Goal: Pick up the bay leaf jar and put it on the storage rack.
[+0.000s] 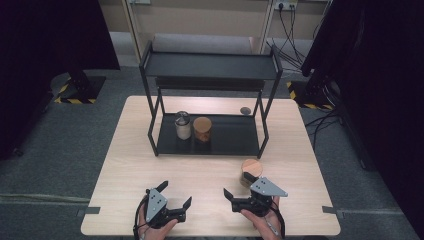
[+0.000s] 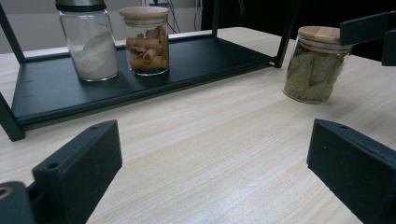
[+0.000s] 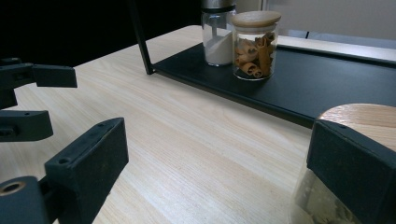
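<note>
likely light but breakable: glass jar (image 1: 249, 172) (bay leaves inside, wooden lid) stands on tabletop (image 1: 200, 175) just beside right hand-held gripper (image 1: 239, 199), jaws spread, empty. grip mid-body, below lid.

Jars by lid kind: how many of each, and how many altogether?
Wooden lid: 2, the cinnamon jar on the rack's lower shelf and the leaf jar on the table.
Metal lid: 1, the powder jar beside the cinnamon jar.
Total: 3 jars.
</note>
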The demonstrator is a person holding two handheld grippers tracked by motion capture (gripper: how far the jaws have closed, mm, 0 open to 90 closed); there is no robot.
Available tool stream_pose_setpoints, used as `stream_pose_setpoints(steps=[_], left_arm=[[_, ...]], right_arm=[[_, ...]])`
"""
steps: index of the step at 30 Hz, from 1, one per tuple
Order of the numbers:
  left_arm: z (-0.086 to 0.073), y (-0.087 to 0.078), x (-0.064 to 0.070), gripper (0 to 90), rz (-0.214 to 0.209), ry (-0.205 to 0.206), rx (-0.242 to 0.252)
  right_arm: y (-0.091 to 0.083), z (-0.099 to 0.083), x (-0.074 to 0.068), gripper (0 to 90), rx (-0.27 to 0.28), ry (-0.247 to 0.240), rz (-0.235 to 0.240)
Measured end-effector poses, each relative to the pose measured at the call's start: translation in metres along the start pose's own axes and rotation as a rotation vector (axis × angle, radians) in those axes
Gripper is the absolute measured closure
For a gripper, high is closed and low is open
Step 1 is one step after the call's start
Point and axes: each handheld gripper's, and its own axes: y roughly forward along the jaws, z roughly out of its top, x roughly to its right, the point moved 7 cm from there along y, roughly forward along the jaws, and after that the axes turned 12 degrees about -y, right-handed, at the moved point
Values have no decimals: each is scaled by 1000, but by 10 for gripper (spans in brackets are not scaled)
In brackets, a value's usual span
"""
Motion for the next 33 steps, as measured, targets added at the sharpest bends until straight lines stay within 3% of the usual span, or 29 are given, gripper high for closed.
stream_pose_setpoints(steps=[8,33], left_arm=[[0,0,0,28,1,0,-1],[0,1,0,28,2,-1,0]], right_arm=[[-8,-4,2,55,0,13,-5],[-26,-11,10,54,-11,23,-83]])
